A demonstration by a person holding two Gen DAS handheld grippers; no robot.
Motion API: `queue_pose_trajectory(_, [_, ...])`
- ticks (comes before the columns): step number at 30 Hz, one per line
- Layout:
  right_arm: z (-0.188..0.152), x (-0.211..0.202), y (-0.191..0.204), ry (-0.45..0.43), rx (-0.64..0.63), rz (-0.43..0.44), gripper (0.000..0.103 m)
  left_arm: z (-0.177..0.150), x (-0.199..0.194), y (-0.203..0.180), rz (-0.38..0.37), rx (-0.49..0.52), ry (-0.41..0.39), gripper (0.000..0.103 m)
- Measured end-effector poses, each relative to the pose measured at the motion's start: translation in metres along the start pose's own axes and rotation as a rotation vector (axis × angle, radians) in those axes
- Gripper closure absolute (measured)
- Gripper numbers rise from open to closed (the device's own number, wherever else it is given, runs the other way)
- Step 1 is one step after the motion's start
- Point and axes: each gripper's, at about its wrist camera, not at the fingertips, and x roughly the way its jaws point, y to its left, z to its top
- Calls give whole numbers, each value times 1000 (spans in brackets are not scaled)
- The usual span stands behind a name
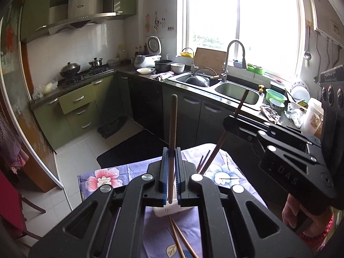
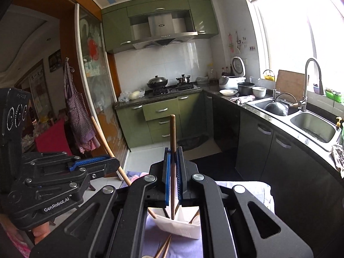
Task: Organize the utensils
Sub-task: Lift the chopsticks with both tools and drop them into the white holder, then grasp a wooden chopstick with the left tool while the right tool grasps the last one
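My left gripper [image 1: 171, 150] is shut on a brown wooden chopstick [image 1: 172, 124] held upright above a white utensil holder [image 1: 169, 211] on the floral cloth. My right gripper [image 2: 172, 150] is shut on another wooden chopstick [image 2: 172, 133], upright, its lower end inside the white holder [image 2: 182, 225]. In the left wrist view the right gripper [image 1: 231, 120] shows at the right with its chopstick [image 1: 240, 105] slanting down to the table. In the right wrist view the left gripper [image 2: 111, 161] shows at the left with its chopstick [image 2: 103, 139]. Loose chopsticks [image 1: 182, 240] lie in front of the holder.
A small table with a purple floral cloth [image 1: 103, 178] stands below both grippers. A dark counter with a double sink [image 1: 236, 90], faucet, bowls and a rice cooker runs along the right. A stove with pots [image 2: 167, 83] is at the back. A black floor mat [image 1: 133, 146] lies beyond the table.
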Motion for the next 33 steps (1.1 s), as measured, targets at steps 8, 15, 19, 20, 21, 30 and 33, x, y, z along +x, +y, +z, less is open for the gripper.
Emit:
queue_pose_trajectory(8, [-28, 63, -13, 135, -9, -34, 97, -12, 53, 8, 17, -15, 85, 97])
queue_pose_trajectory(15, [-57, 90, -18, 203, -6, -44, 96, -35, 79, 11, 36, -1, 157, 86])
queue_pose_trajectory(19, [-59, 84, -15, 199, -11, -44, 94, -36, 72, 13, 48, -11, 142, 62])
queue_pose_trajectory(20, [-57, 79, -14, 187, -15, -46, 91, -36, 68, 13, 49, -8, 138, 62])
queue_pose_trajectory(21, [-57, 74, -13, 181, -18, -45, 90, -36, 64, 12, 43, -8, 135, 62])
queue_pose_trajectory(30, [-91, 9, 1, 158, -35, -3, 83, -86, 40, 8, -17, -24, 192, 62])
queue_pose_trajectory(33, [-130, 6, -3, 231, -23, -2, 79, -126, 52, 9, -42, -48, 265, 62])
